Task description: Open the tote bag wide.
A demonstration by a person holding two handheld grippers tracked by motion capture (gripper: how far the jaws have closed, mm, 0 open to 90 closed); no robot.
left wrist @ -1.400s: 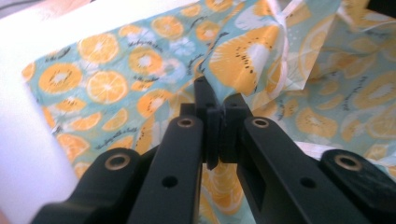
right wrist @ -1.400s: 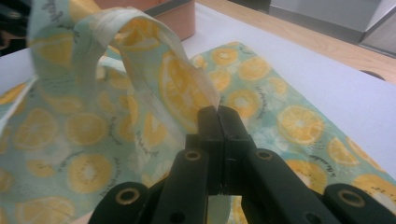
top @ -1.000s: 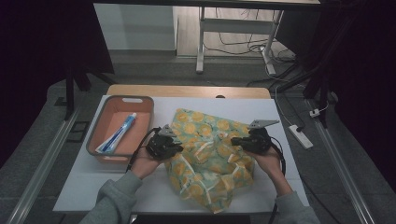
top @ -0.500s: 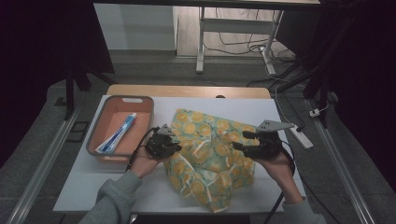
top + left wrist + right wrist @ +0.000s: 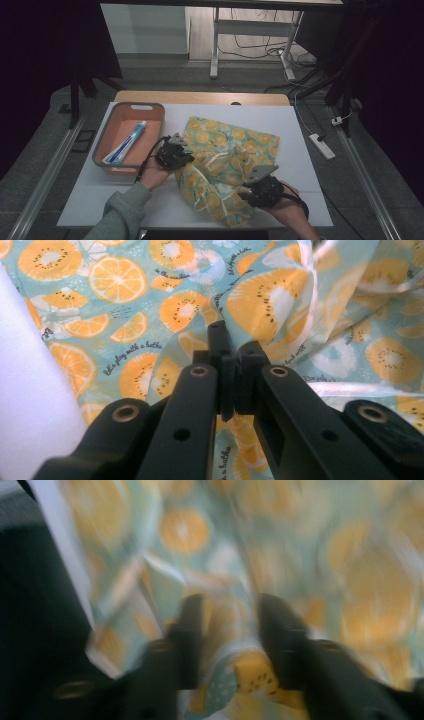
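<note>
A teal cloth (image 5: 227, 150) printed with orange and kiwi slices lies rumpled on the white table (image 5: 300, 125). My left gripper (image 5: 186, 158) sits at the cloth's left edge. In the left gripper view the left gripper (image 5: 230, 365) is shut on a raised fold of the cloth (image 5: 125, 285). My right gripper (image 5: 250, 194) is at the cloth's near right part, close to the table's front edge. The right gripper view is blurred: the right gripper (image 5: 235, 625) stands open, with the cloth (image 5: 185, 530) lying under and between the jaws.
An orange tray with a grey rim (image 5: 102, 145) stands at the table's left and holds a toothpaste tube (image 5: 127, 144). A white power strip (image 5: 320, 146) lies on the floor at the right. A desk frame (image 5: 215, 45) stands behind the table.
The right gripper left the cloth's right edge and moved down to its near right part. The cloth now lies more spread, its far right corner flat. The left gripper has hardly moved.
</note>
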